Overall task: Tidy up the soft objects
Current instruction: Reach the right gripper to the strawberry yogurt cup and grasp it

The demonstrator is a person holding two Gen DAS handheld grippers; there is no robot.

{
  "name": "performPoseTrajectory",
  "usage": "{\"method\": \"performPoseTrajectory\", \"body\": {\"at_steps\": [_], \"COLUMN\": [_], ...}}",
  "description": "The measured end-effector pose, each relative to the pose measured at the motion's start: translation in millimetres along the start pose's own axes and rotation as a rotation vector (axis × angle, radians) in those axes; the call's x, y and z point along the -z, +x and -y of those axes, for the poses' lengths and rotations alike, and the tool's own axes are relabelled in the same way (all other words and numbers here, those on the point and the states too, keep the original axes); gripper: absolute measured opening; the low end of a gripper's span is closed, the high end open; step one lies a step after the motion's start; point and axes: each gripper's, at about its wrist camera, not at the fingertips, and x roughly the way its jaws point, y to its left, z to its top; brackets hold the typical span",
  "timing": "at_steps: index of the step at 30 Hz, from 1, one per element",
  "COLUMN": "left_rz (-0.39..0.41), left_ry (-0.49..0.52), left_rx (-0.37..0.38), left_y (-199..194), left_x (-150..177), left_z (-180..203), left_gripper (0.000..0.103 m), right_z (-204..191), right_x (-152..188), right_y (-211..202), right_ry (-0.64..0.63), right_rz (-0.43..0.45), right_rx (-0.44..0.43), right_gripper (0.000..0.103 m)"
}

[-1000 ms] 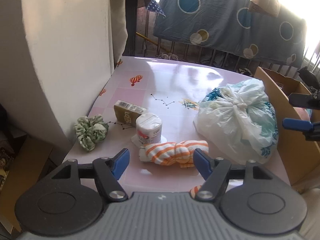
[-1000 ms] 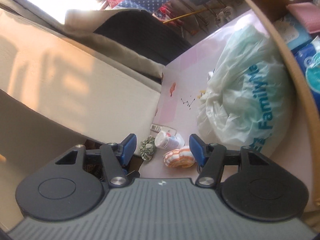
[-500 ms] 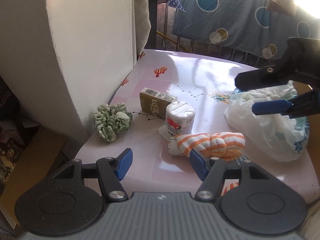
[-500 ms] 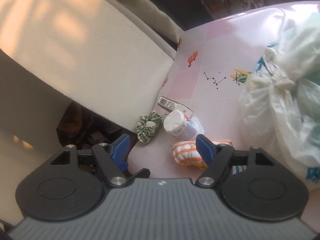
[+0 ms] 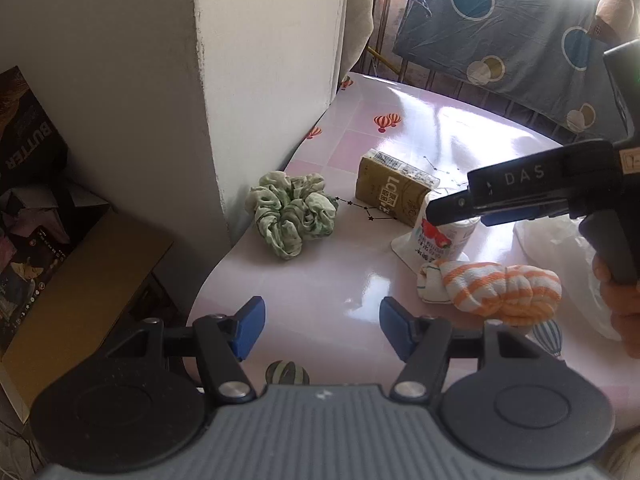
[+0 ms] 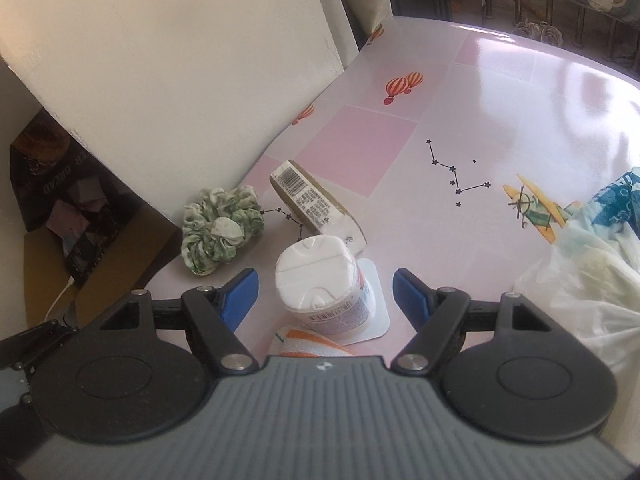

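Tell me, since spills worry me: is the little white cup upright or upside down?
Upside down. The cup stands on its wide sealed foil lid, which lies flat on the pink table, its white base facing up.

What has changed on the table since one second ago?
The right gripper swung in from the plastic bag to above the yogurt cup; its jaws, just closing, stand open around the cup without touching it. Left gripper shifted toward the scrunchie. Objects stayed put.

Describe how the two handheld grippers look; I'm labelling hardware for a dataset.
Both match: the left gripper and right gripper have blue pads on black linkage arms with silver pivot pins, two round black discs and a ribbed grey body. From the side, the right one reads "DAS".
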Motion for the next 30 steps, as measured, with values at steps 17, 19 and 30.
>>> {"method": "performPoseTrajectory", "body": {"at_steps": [17,19,30], "left_rz": [0.009,0.012,0.006], "left_ry": [0.001,0.003,0.014], "left_rx": [0.028,0.031,0.045], "left_y": [-4,-4,-6], "left_x": [3,2,6], "left_z": [-2,-1,9], "left_gripper": [0.064,0.064,0.064], "right_z": [68,68,31], "right_x": [15,10,2], "right_y": [-1,-13,-21], "right_ry": [0.472,0.433,0.186], "right_rz": [-0.029,-0.009,-0.010], "right_rx": [-0.306,-0.217,-0.011], "right_gripper": [0.053,0.053,0.082]}}
